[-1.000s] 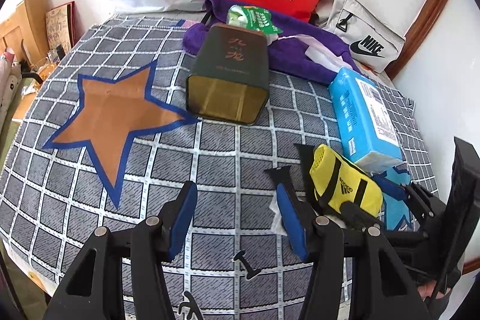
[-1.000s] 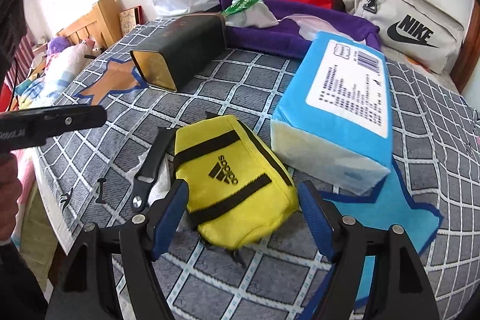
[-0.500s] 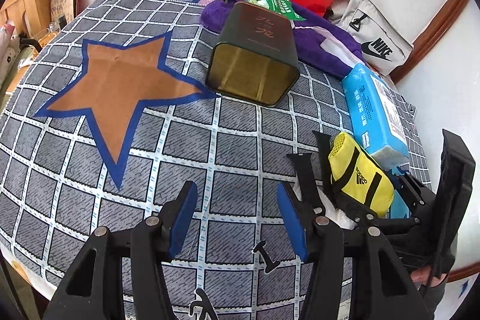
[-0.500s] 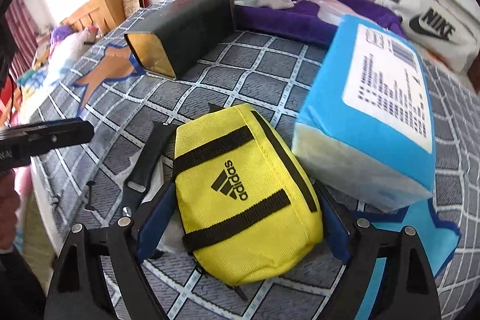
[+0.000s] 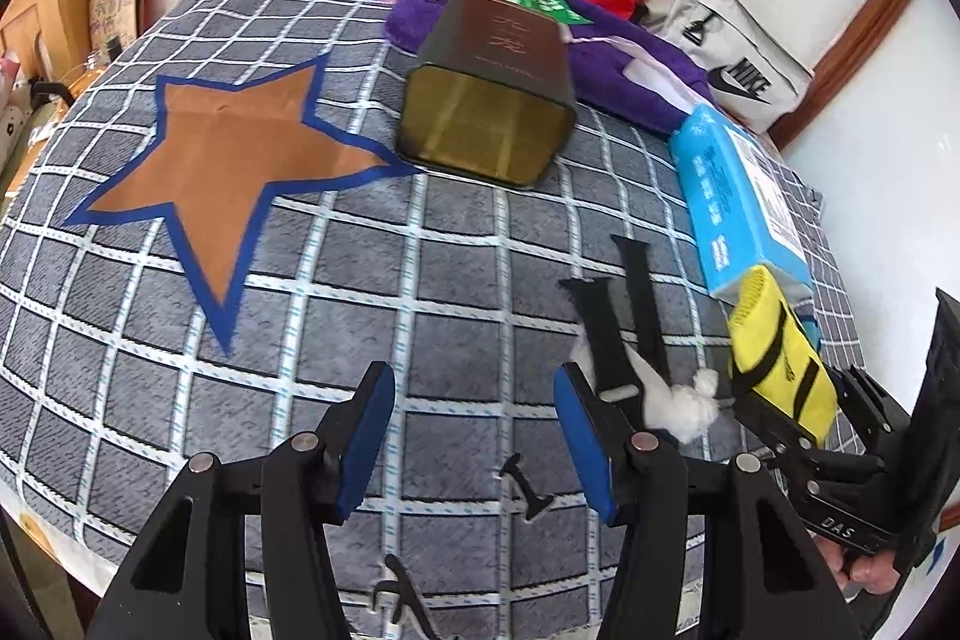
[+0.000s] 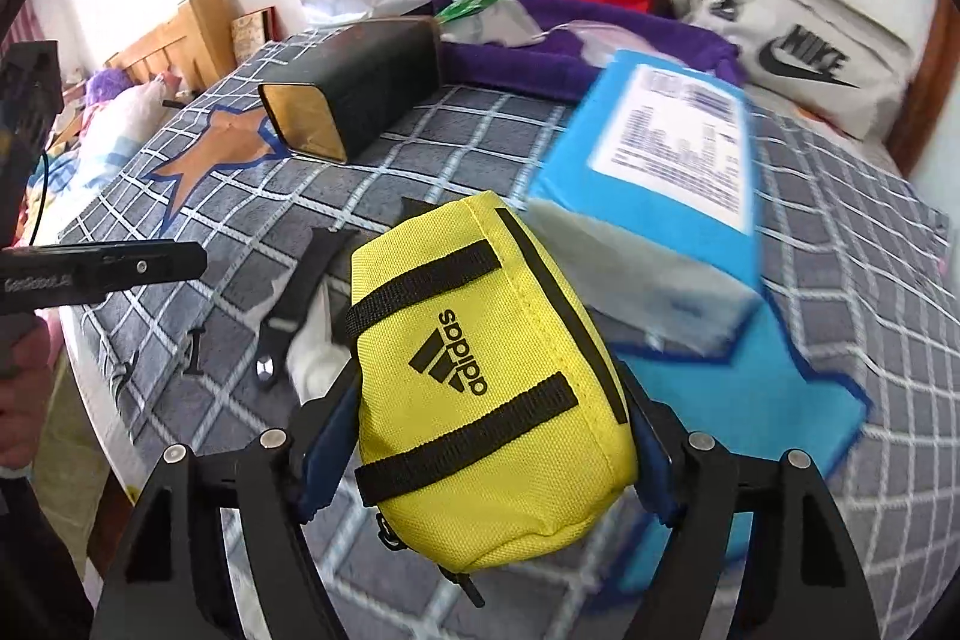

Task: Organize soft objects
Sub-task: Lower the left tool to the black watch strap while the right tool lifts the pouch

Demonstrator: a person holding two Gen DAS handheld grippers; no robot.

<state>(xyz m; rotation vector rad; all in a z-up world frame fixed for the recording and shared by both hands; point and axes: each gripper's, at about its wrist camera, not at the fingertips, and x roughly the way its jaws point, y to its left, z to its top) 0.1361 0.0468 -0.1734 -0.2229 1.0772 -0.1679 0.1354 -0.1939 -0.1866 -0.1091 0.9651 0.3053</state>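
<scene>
Lifted now off the grey checked bedcover (image 6: 480, 130), the yellow fabric Adidas pouch (image 6: 492, 388) sits pinched in the right gripper (image 6: 480, 454).
Left gripper (image 5: 474, 430) hovers spread and empty, near the black watch strap (image 5: 606, 340).

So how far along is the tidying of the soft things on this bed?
Early on, it seems. Nothing looks sorted yet. In hand: the right claw is shut on the yellow pouch, which looks lifted off the bedspread. The left claw is open and holds nothing. Left on the bed: the blue tissue pack, the white cotton wad and the black strap.
</scene>
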